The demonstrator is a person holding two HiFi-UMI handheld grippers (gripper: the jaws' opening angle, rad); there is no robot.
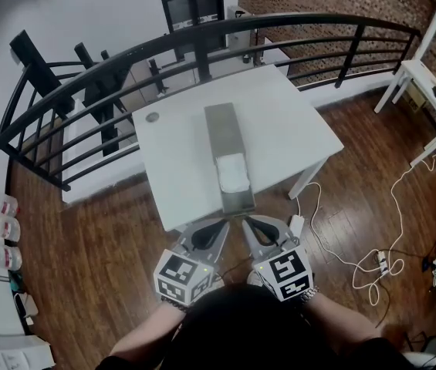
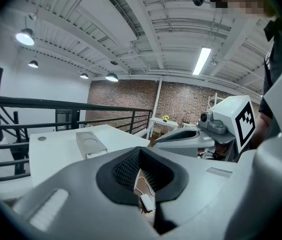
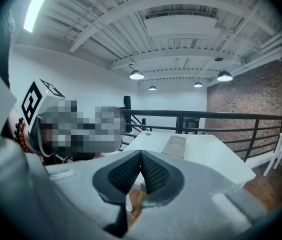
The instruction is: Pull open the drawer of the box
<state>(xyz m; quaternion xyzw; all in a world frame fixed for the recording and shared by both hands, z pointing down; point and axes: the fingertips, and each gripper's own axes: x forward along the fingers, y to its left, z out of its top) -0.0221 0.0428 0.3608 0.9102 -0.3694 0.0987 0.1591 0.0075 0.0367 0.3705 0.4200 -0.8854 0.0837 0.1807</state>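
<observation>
There is 1 grey box [image 1: 222,128] with 1 drawer [image 1: 238,200], on 1 white table [image 1: 173,168], and 2 grippers just short of the table's near edge. The box's long axis runs away from the person, and the drawer sticks out of the near end with something white inside. The left gripper [image 1: 219,223] and right gripper [image 1: 247,223] both have their jaws pressed together on nothing.

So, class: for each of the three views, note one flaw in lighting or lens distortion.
Head view: the black metal railing bows; left gripper view: the round ceiling lamp glares white, corners go black; right gripper view: the long ceiling tube light is blown out.
</observation>
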